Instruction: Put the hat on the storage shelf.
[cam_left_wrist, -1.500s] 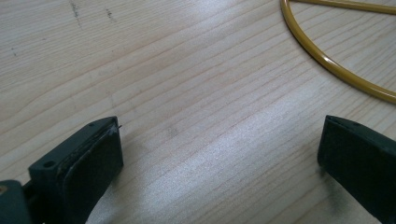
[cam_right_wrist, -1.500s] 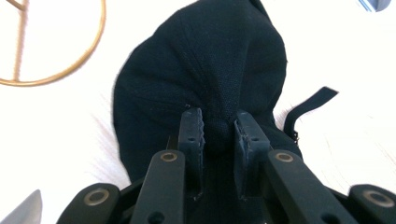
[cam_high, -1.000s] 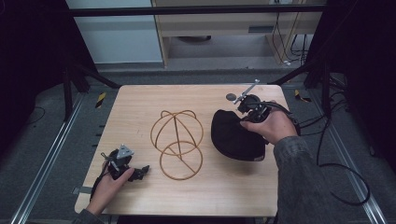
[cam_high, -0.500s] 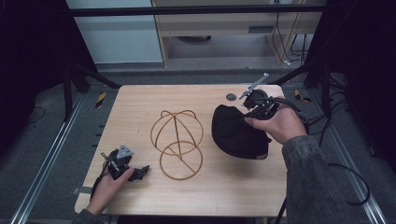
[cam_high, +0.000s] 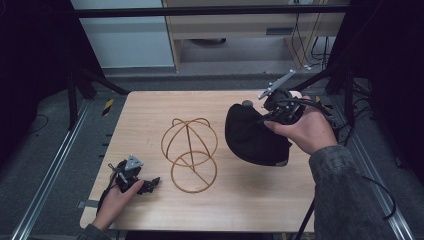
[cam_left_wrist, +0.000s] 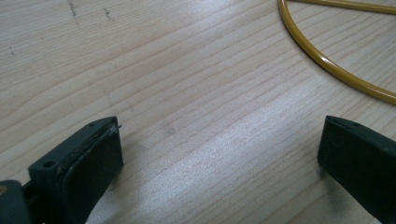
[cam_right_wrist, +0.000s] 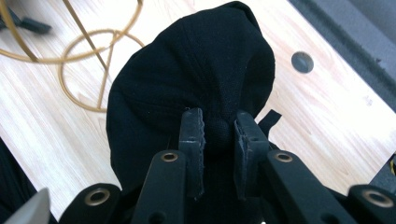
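The right claw (cam_right_wrist: 219, 135) is pinched on a fold of the black cap (cam_high: 252, 135), lifted at the right side of the surface (cam_high: 150, 112), just beside the gold wire stand (cam_high: 189, 152). To seat it well, I'd carry the cap over the stand's dome with its opening facing down (the cloth sags, so keep the pinch firm). The left claw (cam_left_wrist: 219, 158) rests low on the surface, jaws spread wide and empty, near the stand's base ring.
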